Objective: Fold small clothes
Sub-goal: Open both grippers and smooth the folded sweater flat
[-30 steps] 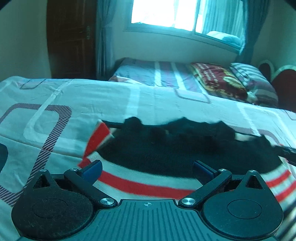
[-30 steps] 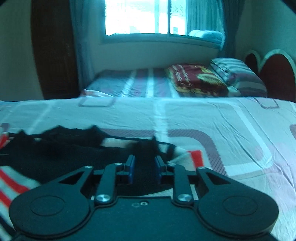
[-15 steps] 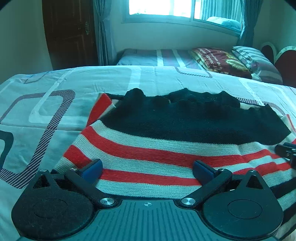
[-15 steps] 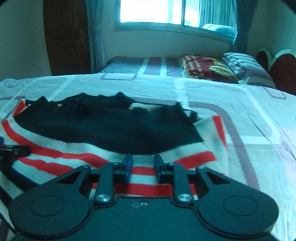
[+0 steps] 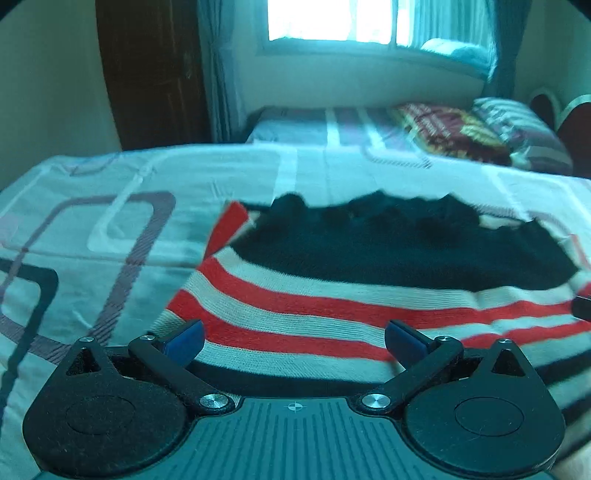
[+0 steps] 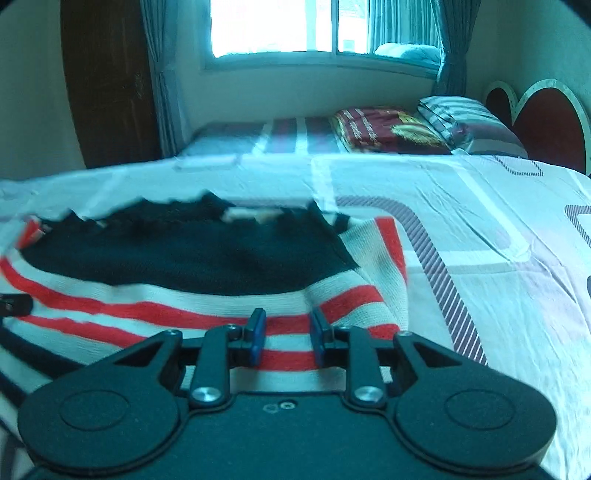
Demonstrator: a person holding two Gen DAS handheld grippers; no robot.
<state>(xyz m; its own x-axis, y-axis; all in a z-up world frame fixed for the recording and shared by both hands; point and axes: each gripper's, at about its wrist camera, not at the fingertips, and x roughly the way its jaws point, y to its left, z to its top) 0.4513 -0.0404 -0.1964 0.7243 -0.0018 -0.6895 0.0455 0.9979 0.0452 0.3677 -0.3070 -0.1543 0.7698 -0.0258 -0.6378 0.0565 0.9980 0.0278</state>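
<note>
Two views: my left gripper (image 5: 293, 341) gapes over sweater (image 5: 332, 314); only right view shows right gripper (image 6: 286, 339) fingers opening, sweater between.

Bright window (image 6: 280, 27), dark door (image 5: 155, 70), 2 patterned beds (image 6: 480, 229).

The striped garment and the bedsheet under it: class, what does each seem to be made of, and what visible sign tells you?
Striped garment: looks like knitted yarn, probably wool or acrylic, matte; fine ribbed rows show in the red and cream bands. Bedsheet: looks like thin woven cloth, perhaps cotton, smooth and matte; small creases and a flat printed pattern.
</note>
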